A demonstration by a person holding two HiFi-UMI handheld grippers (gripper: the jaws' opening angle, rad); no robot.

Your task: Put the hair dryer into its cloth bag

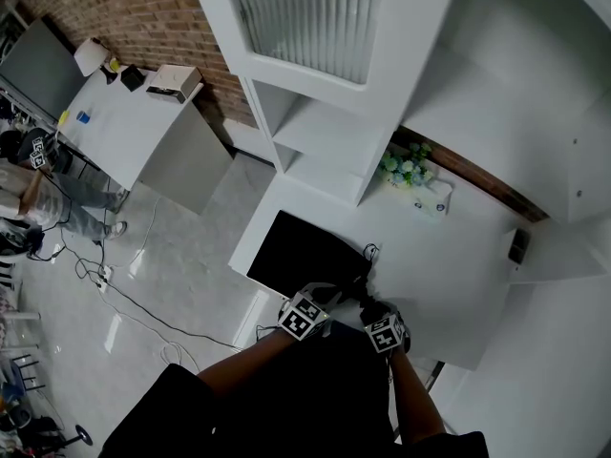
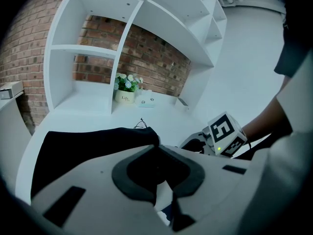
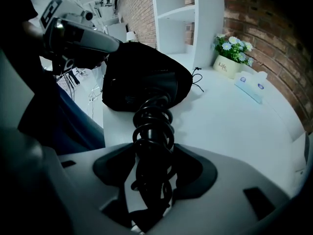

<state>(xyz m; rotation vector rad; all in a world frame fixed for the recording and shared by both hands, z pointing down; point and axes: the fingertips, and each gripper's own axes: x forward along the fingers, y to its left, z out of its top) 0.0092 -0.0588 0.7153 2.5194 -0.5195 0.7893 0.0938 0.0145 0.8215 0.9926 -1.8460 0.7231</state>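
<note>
The left gripper (image 2: 157, 147) has its fingers clenched on the black cloth bag (image 3: 142, 77) rim. The right gripper (image 3: 155, 153) fingers grasp the hair dryer's coiled cord (image 3: 152, 124), which runs ahead into the bulging bag on the counter (image 3: 234, 126). A flower pot (image 3: 229, 58) and a white box (image 3: 252, 87) stand well beyond, to the right.

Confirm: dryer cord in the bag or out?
Out, at least partly: the coiled cord runs from the cloth bag mouth to between the jaws of the right gripper.

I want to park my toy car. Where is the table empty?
The table is bare right of the bag, up to the flowers and white box. It's crowded at the bag's near corner: cord, left gripper, right gripper.
</note>
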